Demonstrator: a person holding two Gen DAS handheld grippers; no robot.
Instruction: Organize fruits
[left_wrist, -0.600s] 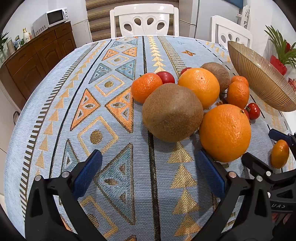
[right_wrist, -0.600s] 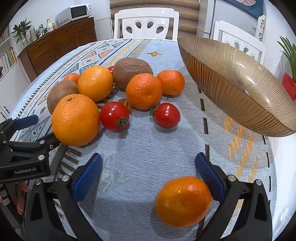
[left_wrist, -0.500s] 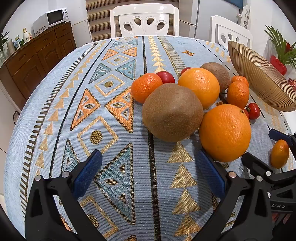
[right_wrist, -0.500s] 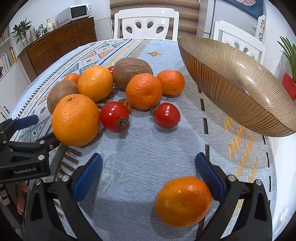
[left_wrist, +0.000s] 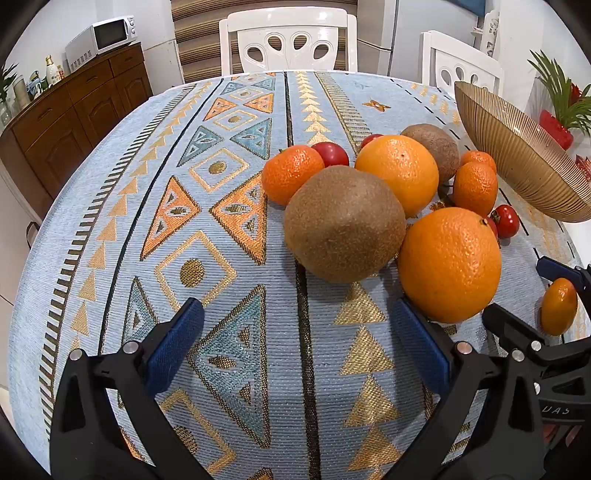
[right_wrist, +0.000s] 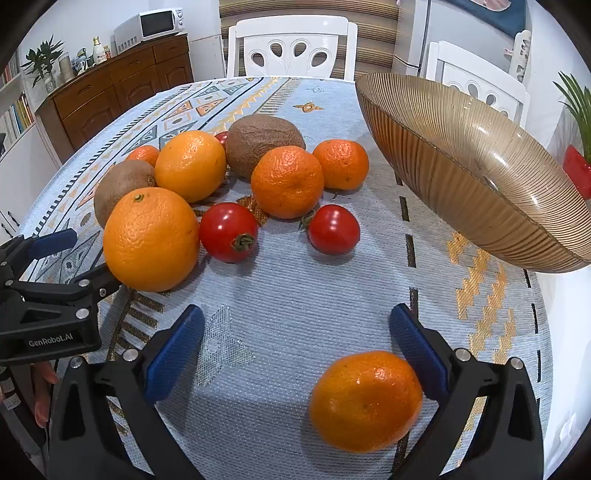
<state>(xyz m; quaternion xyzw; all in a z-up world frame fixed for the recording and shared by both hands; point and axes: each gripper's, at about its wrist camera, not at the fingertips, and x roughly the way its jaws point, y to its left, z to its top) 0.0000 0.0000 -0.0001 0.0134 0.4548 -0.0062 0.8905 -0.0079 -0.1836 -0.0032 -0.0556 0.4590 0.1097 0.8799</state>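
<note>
A cluster of fruit lies on the patterned tablecloth (left_wrist: 184, 221). In the left wrist view a brown kiwi (left_wrist: 343, 223) and a large orange (left_wrist: 448, 264) sit just ahead of my open left gripper (left_wrist: 295, 347), which holds nothing. In the right wrist view a mandarin (right_wrist: 365, 400) rests between the blue pads of my open right gripper (right_wrist: 295, 347), close to the right pad, untouched by the left. Ahead lie two tomatoes (right_wrist: 229, 232) (right_wrist: 332, 229), mandarins (right_wrist: 287, 181), a second orange (right_wrist: 190, 165) and another kiwi (right_wrist: 264, 142). A ribbed amber bowl (right_wrist: 472, 177) stands at the right.
White chairs (right_wrist: 291, 48) stand behind the table. A wooden sideboard (right_wrist: 110, 92) with a microwave is at the back left. A potted plant (left_wrist: 561, 103) sits beyond the bowl. The left gripper's body (right_wrist: 48, 306) shows at the left edge of the right wrist view.
</note>
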